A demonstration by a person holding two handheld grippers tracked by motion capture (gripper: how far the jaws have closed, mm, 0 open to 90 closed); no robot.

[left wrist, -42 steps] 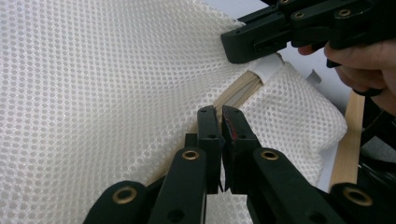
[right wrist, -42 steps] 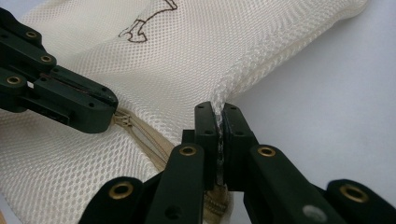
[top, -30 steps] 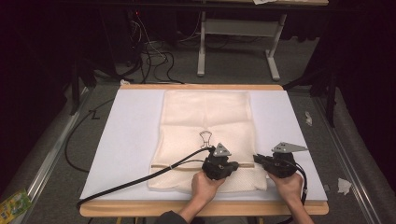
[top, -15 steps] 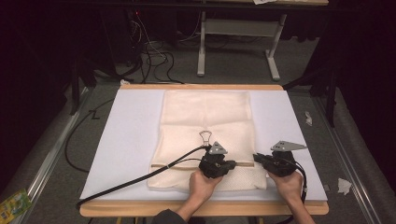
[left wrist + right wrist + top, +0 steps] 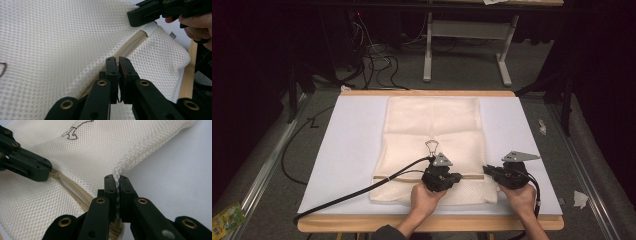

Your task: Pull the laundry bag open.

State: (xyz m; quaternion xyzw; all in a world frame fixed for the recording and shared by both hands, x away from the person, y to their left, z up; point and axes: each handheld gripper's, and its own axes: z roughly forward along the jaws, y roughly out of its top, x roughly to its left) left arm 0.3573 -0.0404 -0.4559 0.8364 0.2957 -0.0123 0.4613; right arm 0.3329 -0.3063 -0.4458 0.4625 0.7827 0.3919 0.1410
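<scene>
A cream mesh laundry bag [image 5: 432, 125] lies flat on the white mat [image 5: 352, 150], with a tan zipper [image 5: 472, 175] running across its near part. My left gripper [image 5: 457, 176] sits on the zipper line with its jaws pressed together on the zipper [image 5: 130, 47], pointing toward the other gripper. My right gripper [image 5: 487, 171] is shut on the bag's mesh edge [image 5: 125, 167] at the zipper's right end. In the left gripper view the right gripper's jaws [image 5: 147, 13] clamp the white end of the zipper. In the right gripper view the left gripper [image 5: 37, 170] shows at the left, the zipper trailing from it.
The table's wooden front edge [image 5: 362, 225] runs just below the hands. A thick black cable [image 5: 362, 192] trails from the left gripper off the mat to the left. A brown line print [image 5: 431, 146] marks the bag's middle. Paper scraps [image 5: 579, 199] lie to the right of the table.
My left gripper has shifted slightly to the left along the zipper line. The right gripper has stayed where it was, still pinching the bag's edge.
</scene>
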